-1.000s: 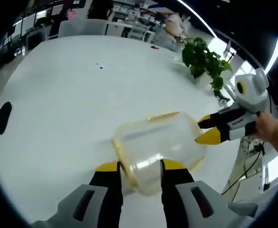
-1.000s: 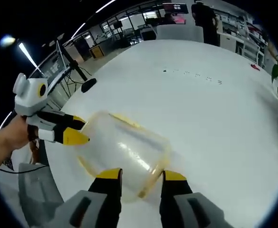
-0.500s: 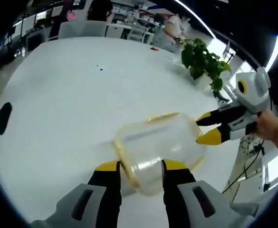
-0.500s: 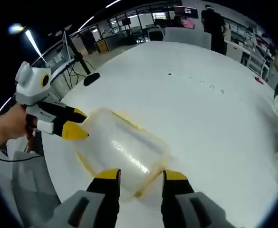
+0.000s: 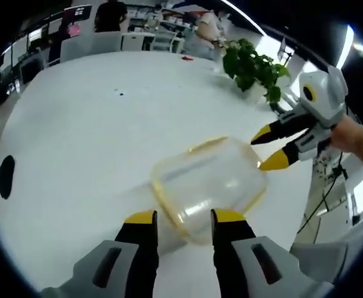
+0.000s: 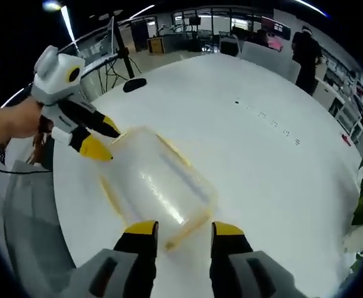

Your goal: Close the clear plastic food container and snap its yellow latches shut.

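The clear plastic container with its yellow rim and latches lies on the white table, lid on. My left gripper is open, and the container's near end sits between its yellow tips. From the right, my right gripper reaches in open, its lower tip against the container's far end. In the right gripper view the container runs away from my right gripper, whose jaws straddle its near corner. There the left gripper stands open at the far end, held by a hand.
A potted plant stands near the table's far right edge. A black oval mark sits at the left edge. A grey chair is beside the table, a tripod beyond it. People and desks fill the background.
Both views have tilted and shifted with the hands. The right gripper has risen slightly at the container's far end. The container has stayed in place on the table.
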Demonstrator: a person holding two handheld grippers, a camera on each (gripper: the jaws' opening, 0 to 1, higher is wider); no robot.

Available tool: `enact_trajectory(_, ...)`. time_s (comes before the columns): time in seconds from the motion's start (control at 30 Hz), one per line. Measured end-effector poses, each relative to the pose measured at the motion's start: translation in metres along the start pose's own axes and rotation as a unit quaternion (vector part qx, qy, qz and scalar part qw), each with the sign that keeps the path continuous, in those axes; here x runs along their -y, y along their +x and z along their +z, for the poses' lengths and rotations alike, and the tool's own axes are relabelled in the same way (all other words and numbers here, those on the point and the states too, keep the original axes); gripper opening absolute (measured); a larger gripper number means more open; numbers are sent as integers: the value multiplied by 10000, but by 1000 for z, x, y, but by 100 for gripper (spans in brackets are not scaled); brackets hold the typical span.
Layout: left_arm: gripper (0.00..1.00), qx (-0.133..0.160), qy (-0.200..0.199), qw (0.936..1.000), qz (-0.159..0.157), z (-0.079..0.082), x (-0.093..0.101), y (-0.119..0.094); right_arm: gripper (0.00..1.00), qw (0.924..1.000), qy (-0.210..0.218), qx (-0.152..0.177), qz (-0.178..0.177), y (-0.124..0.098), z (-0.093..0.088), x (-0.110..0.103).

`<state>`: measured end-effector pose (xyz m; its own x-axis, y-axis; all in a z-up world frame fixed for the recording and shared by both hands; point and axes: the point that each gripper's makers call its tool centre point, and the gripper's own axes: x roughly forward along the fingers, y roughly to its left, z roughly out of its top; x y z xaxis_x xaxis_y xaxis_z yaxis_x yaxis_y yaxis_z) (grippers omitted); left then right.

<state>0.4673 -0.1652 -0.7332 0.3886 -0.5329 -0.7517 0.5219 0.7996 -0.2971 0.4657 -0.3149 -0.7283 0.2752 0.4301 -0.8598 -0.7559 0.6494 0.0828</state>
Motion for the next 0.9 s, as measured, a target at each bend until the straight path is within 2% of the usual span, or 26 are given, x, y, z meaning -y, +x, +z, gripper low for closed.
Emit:
enact_trajectory(0.23,34,-199,330,9993,-15,-5,-2,-6,33,9989,-458,-118,-72,-3,-1,1)
enact_trajectory(0.33,34,-290,345,9990,-23,-5,-1,-7,33,9986,-515,-122,-77,-4,2,0)
enact_trajectory(0.43,34,-375,555,9977,-46,-5,3,-8,32,9971,-716,-233,-72,-4,0,-1)
enact_trajectory(0.53,33,-442,744,9962,-45,-6,2,-10,31,9971,-725,-239,-44,-6,0,-2)
enact_trajectory(0.7,32,-574,929,9940,-12,-7,1,-13,33,9926,-1173,-310,28,-7,2,-7)
enact_trajectory(0.83,32,-604,1226,9906,-63,-4,3,-17,33,9918,-1240,-299,63,-8,5,-8)
enact_trajectory(0.9,32,-575,1601,9854,-44,1,2,-19,33,9889,-1435,-368,132,-7,3,-11)
